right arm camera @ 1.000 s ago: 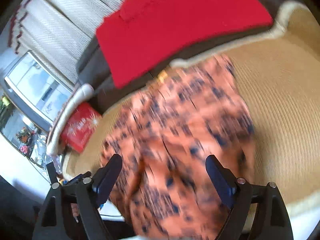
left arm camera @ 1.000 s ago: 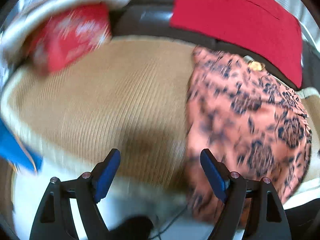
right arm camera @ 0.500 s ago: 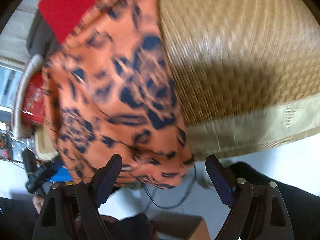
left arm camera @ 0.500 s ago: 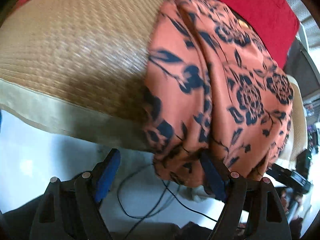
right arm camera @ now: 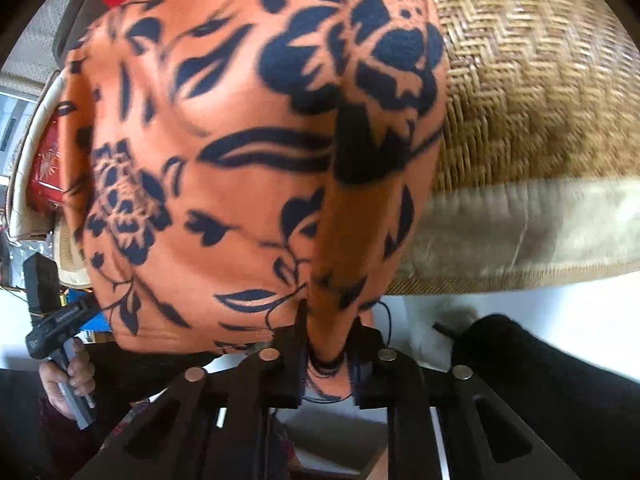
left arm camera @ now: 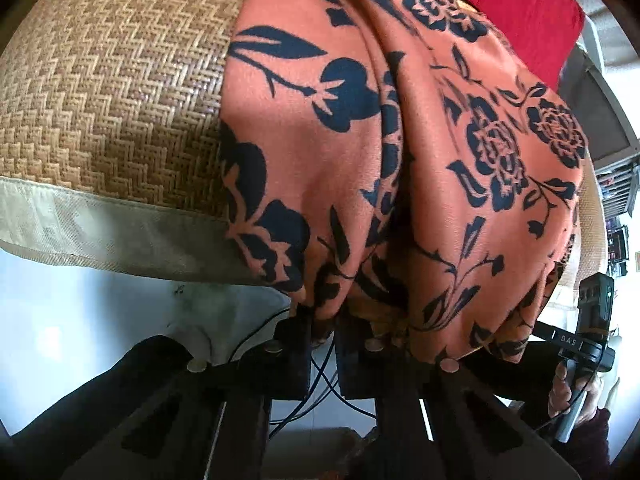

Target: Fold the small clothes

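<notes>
A: Jaws nearly closed on both — left gripper point(left arm camera: 323, 326) pinching the near hem of the orange floral garment point(left arm camera: 400, 152), right gripper point(right arm camera: 330, 340) nipping the hem's other corner.

B: Garment's place?

A: Spread on the woven mat point(left arm camera: 108, 92), its near end hanging over the mat's cloth border point(right arm camera: 520, 224).

B: Doing it well?

A: My reading — lift both corners level, keep the hem taut, carry it far-side toward the red cloth point(left arm camera: 508, 8), lay edges matched.

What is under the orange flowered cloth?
The orange cloth lies on a woven mat, and its near edge hangs over the mat's beige border. The mat under the cloth is hidden.
</notes>
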